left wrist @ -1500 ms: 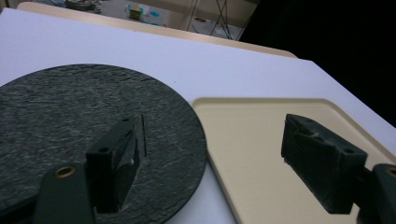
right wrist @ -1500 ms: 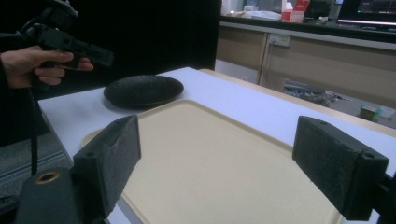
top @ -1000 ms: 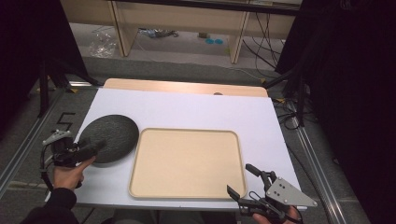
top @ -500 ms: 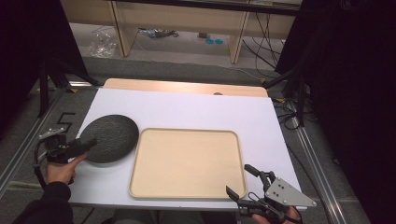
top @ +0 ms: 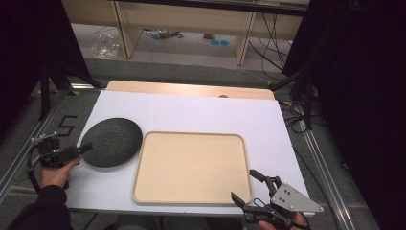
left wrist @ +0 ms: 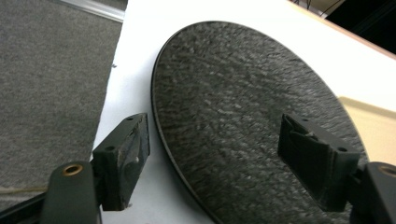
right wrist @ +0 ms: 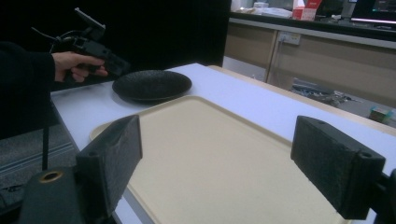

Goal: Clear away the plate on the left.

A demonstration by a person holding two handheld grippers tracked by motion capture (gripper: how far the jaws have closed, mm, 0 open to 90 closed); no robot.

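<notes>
Both jaws of the left gripper (left wrist: 212, 163) stand wide apart, gripping nothing, and straddle the near left rim of the dark plate (left wrist: 243, 116). That plate lies flat on the white table (top: 201, 115), just left of the beige tray (top: 191, 167). Right gripper (right wrist: 231, 163): jaws released, empty, positioned at the tray's near right corner.

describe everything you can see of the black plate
The plate is round, shallow and dark grey-black, with a rough, stone-like speckled surface and a thin raised rim. It lies flat and empty on the white table, near its left edge, close beside the tray. The left tongs are open at its near rim, one jaw over it, not gripping.
</notes>
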